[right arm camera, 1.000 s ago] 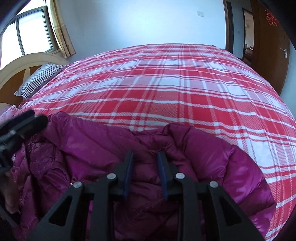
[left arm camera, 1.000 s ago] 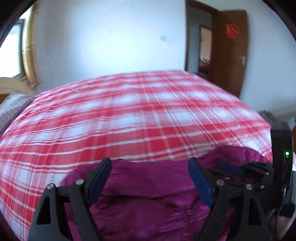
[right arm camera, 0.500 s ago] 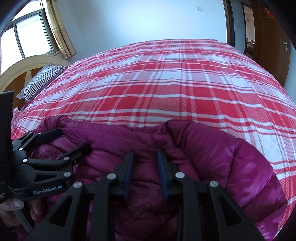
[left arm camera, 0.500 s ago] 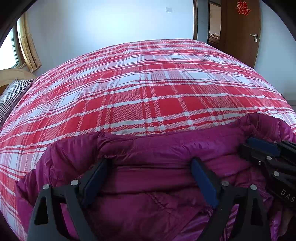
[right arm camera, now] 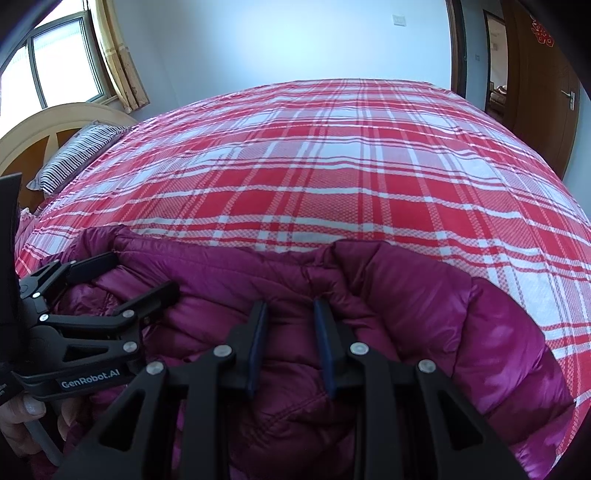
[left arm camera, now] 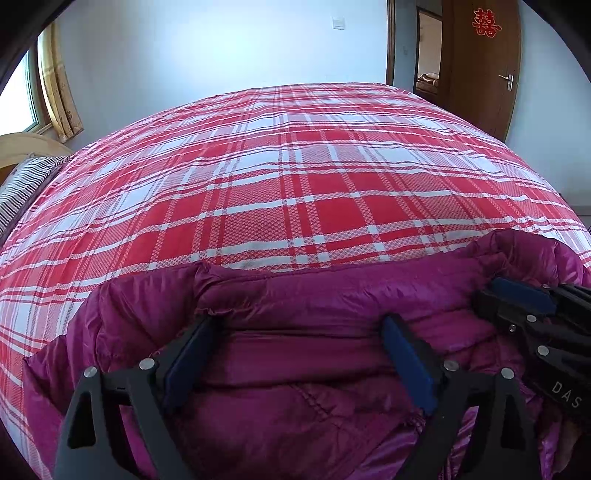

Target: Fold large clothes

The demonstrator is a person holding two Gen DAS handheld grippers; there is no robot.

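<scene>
A magenta puffer jacket (left arm camera: 295, 302) lies bunched on the near edge of a bed covered by a red-and-white plaid sheet (left arm camera: 295, 177); the sheet beyond the jacket is bare all the way to the far edge. In the left wrist view the left gripper (left arm camera: 295, 354) sits low over the jacket, its jaws having just been opening and now standing wide apart; quilted fabric lies between the blue pads (left arm camera: 406, 365), which straddle it without pinching it. The right gripper (right arm camera: 290, 339) has its jaws drawn close together, with a ridge of the jacket's fabric between the pads; the pads appear clamped on that fold. In the left wrist view the right gripper enters from the right edge, resting on the jacket near its raised collar-like fold. In the right wrist view the left gripper shows at the left, resting on the jacket, with part of the person's hand (right arm camera: 22, 417) below it. Surroundings: a striped pillow (right arm camera: 74, 155) against a curved wooden headboard (right arm camera: 40, 125) at the left, a window (right arm camera: 48, 62) with a yellow curtain (right arm camera: 118, 55), a pale wall with a light switch (left arm camera: 338, 23), and a brown door (left arm camera: 480, 62) bearing a red paper decoration, standing open beside a doorway. Nothing lies between the grippers and the jacket. No containers in view.
</scene>
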